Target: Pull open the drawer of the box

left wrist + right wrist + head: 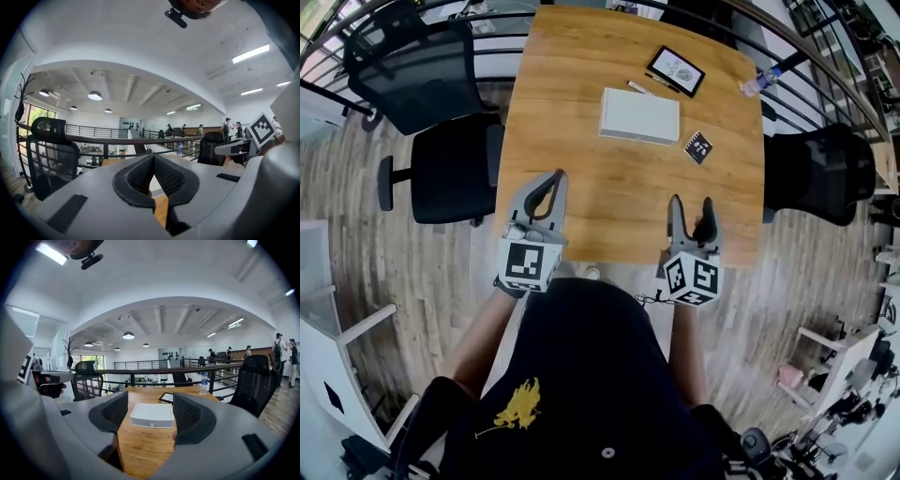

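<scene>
The white box [639, 115] lies flat near the middle of the wooden table [581, 178], and its drawer front looks closed. In the right gripper view the box [152, 414] shows a small knob on its near face. My right gripper [692, 208] hovers over the table's near edge, well short of the box. Its jaws stand open with nothing between them, and through the right gripper [150, 405] the box is framed far ahead. My left gripper [554, 180] is at the near left of the table. Its jaws meet at the tips of the left gripper [153, 158] and are empty.
Beyond the box lie a tablet [677, 70] and a pen [639, 87]. A small black marker card [697, 147] sits to the box's right, and a water bottle [759, 82] is at the far right edge. Black office chairs [450, 171] [820, 173] flank the table.
</scene>
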A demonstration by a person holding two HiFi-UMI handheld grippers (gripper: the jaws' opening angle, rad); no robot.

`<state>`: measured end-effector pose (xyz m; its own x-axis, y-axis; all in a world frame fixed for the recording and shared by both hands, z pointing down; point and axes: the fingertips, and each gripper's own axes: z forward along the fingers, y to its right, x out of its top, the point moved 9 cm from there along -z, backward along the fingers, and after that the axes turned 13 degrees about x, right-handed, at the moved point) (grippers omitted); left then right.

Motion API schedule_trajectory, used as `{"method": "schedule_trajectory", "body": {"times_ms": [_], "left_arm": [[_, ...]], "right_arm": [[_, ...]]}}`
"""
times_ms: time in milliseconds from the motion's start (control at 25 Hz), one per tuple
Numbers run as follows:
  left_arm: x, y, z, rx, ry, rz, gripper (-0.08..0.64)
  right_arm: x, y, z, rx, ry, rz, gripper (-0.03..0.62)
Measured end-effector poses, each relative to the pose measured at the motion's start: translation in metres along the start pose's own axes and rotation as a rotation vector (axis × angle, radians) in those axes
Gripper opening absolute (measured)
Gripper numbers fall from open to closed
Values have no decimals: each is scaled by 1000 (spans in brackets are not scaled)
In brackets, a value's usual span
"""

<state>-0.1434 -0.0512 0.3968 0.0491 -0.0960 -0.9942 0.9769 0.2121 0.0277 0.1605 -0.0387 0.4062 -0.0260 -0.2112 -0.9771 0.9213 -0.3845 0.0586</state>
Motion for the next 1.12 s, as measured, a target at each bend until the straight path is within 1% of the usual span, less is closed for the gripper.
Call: {"method": "schedule_trajectory", "body": {"times_ms": [120,200,280,400,520,600,680,800,880,1000,1120], "left_arm": [[-6,-23,24,-18,-5,-6,12],[-11,-37,37,-29,-15,5,12],[-14,-50,46,-12,-23,9,12],[-12,-63,53,33,-27,-16,12],[-18,-70,58,53,-47,-22,12],[-25,-70,55,67,-69,-20,12],[-30,-69,56,94,-82,-16,12],[-36,-66,51,161,-106,-57,12],[-40,-61,49,180,-127,-69,12],[-49,-45,47,161,-167,-50,12],[-61,-29,51,121,-204,-34,12]], "right_arm": [[6,-9,22,-14,-29,-24,272],[5,-14,32,-27,-42,-26,272],[1,-15,40,-32,-59,-19,272],[-8,-8,49,-38,-90,0,271],[-20,-1,63,-67,-124,1,258],[-29,5,74,-72,-150,18,252],[-39,13,88,-46,-170,47,253],[-55,26,105,-10,-204,68,253],[-69,35,121,-3,-220,99,253],[-95,47,144,0,-257,157,253],[-120,58,169,-2,-311,184,253]]}}
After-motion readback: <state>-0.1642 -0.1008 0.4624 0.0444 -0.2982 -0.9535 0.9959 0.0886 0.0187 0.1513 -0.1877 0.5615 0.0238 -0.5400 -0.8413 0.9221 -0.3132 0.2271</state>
